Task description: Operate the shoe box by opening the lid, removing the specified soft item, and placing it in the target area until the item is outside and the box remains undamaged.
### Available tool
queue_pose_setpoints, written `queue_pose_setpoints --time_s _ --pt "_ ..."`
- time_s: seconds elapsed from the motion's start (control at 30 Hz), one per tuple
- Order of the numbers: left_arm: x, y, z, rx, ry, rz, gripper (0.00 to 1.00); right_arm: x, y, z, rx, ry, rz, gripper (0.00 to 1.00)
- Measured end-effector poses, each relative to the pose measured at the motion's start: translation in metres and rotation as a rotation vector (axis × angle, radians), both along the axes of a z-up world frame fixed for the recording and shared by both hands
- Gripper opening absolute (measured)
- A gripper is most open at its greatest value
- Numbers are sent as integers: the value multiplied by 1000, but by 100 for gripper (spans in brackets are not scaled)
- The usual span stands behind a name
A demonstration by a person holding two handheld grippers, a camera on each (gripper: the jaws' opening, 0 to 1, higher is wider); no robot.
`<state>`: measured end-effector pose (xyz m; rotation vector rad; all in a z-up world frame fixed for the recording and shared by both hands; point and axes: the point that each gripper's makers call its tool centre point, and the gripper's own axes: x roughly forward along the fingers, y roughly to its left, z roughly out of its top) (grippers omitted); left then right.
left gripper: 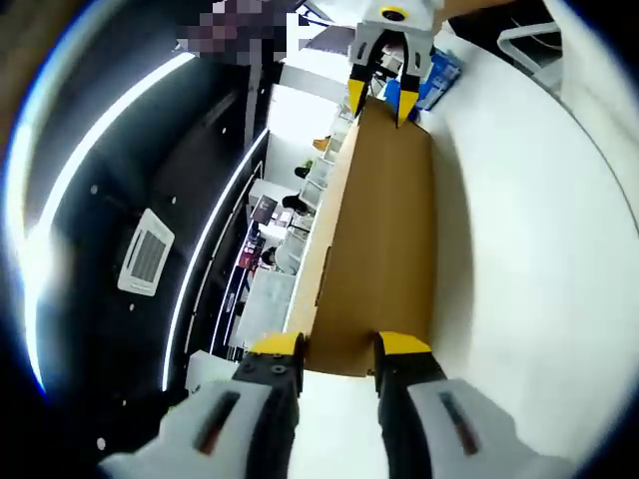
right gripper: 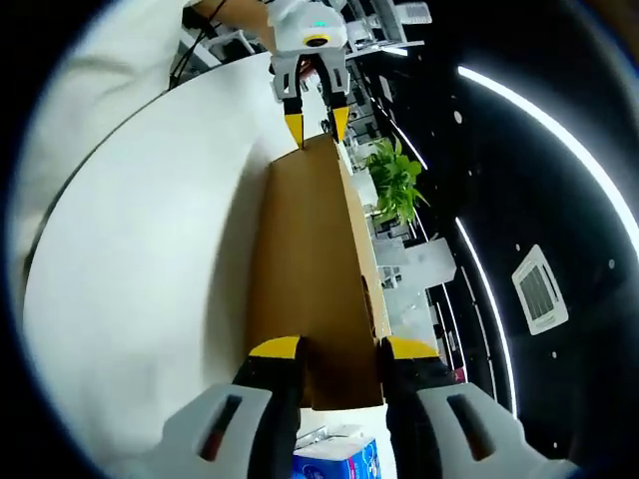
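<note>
A long brown cardboard box lid [left gripper: 384,230] runs away from me, raised over the white table [left gripper: 539,249]. My left gripper [left gripper: 337,347] holds the lid's near end between its yellow-tipped jaws. My right gripper [left gripper: 382,100] grips the far end. In the right gripper view the same lid [right gripper: 310,259] stretches from my right gripper [right gripper: 339,351] to my left gripper [right gripper: 313,125] at its far end. The box body and any soft item are hidden from me.
A blue packet [right gripper: 334,459] lies under my right gripper, and shows again as the blue packet [left gripper: 439,80] past the lid's far end. The white table [right gripper: 150,249] spreads beside the lid. A green plant [right gripper: 394,180], shelves and a dark ceiling with strip lights lie beyond.
</note>
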<state>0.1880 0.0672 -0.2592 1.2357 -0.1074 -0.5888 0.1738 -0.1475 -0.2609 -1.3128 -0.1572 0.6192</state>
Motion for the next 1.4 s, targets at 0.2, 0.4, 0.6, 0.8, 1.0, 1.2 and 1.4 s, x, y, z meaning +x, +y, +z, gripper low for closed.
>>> queue_pose_setpoints --time_s 0.2,0.4,0.6,0.8,1.0,1.2,1.4 --pt "-1 0 0 -59 29 14 24 -2 0 -3 21 10 9 30" --pt "-3 0 0 -79 40 11 23 0 0 -3 13 4 19 30" --pt "-4 0 1 -74 35 9 23 2 -1 -4 28 20 18 30" --pt "-4 -1 0 -84 34 4 23 1 0 -3 47 36 8 29" --pt "-3 -1 2 -113 56 -10 22 1 0 -3 66 48 1 29" --pt "-3 -1 0 -81 51 -15 23 2 -1 -5 -2 1 -2 30" --pt "-6 -5 -1 -251 201 -31 32 -8 14 6 272 150 71 32"
